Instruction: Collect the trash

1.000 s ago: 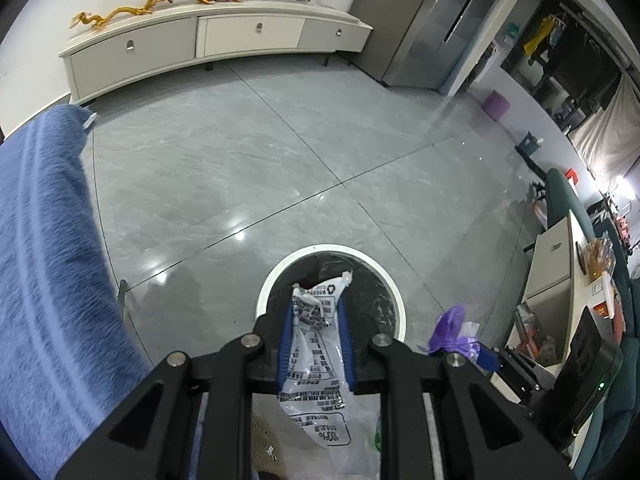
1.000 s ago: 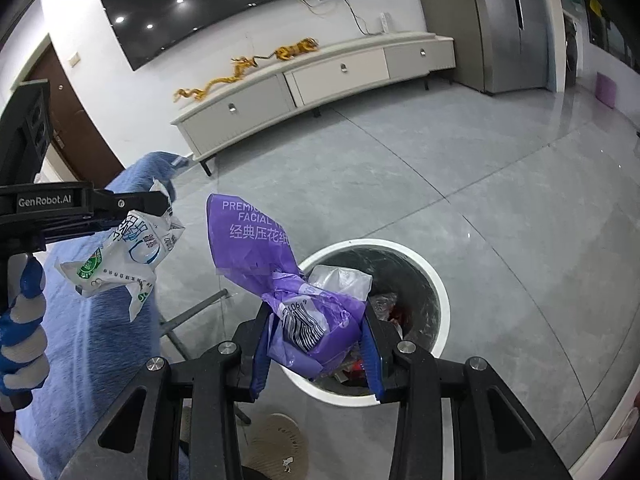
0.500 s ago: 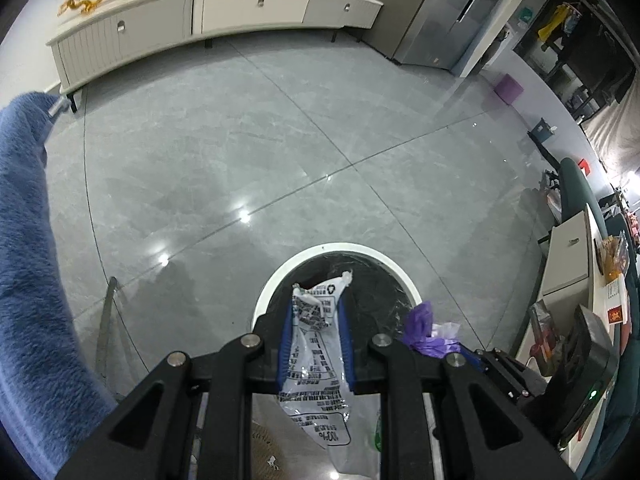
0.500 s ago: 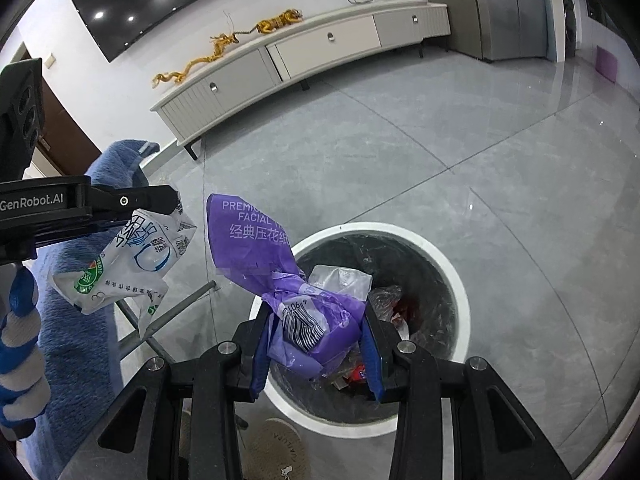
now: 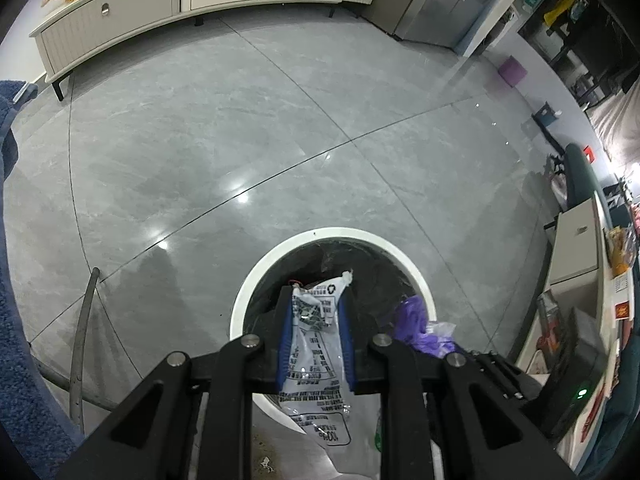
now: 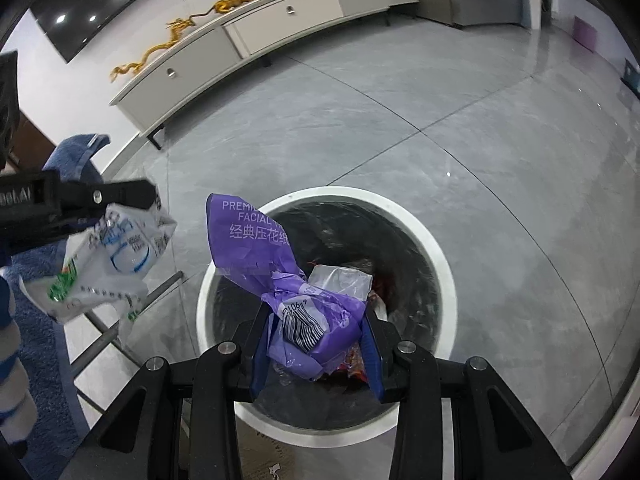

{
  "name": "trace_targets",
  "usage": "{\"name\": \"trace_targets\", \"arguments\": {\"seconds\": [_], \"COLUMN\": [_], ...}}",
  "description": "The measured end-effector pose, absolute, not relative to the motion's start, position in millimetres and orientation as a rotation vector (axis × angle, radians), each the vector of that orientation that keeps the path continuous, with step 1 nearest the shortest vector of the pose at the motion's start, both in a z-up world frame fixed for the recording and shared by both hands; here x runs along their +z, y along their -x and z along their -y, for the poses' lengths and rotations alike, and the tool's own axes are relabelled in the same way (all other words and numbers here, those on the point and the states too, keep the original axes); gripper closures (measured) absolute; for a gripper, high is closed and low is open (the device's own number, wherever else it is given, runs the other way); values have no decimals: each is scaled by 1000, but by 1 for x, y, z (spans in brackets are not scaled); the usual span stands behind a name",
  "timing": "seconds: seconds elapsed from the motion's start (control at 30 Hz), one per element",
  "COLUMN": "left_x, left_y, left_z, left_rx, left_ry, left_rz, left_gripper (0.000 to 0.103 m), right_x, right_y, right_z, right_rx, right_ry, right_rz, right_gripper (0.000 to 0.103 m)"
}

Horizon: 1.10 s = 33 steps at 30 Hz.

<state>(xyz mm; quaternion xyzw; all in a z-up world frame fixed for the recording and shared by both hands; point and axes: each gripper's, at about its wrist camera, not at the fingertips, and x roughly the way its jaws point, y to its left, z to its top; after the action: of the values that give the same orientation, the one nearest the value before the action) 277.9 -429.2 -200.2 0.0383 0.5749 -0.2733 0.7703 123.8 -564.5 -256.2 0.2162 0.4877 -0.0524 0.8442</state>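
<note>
My left gripper (image 5: pixel 314 330) pinches a crinkled white printed wrapper (image 5: pixel 316 364); my right gripper (image 6: pixel 318 344) clamps a crumpled purple tissue pack (image 6: pixel 280 276). Both hang over the round white-rimmed bin (image 6: pixel 442 268), which looms larger than a second ago. Its black liner hides most of the contents.

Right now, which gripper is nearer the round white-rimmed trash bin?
Right. The right gripper, shut on the purple tissue wrapper, hangs directly over the bin. The left gripper, shut on a white printed wrapper, sits off beside the rim.
</note>
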Motion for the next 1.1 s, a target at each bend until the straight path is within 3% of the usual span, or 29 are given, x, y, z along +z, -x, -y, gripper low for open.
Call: {"name": "trace_targets", "arguments": {"seconds": [0.5,0.83,0.93,1.1], "left_x": [-219,-222,-222,-222], "left_y": [-283,-288,-288,-288], "left_z": [437,434,434,435], "left_rx": [-558,-573,-573,-567], "left_ry": [-55,7,11,10], "left_rz": [-1267,-1302,-1302,-1304], "left_gripper": [80,68,59,57], "right_x": [-277,-279,-278,-276], "right_y": [-129,-135,-134,-131], "right_z": [576,570,570,570], "right_rx": [-145,-175,-191,-204], "right_ry": [-487,-461,-450,-444], "right_rz": [-1080,-1096,-1099,-1100], "right_gripper": [62,51,47,44]}}
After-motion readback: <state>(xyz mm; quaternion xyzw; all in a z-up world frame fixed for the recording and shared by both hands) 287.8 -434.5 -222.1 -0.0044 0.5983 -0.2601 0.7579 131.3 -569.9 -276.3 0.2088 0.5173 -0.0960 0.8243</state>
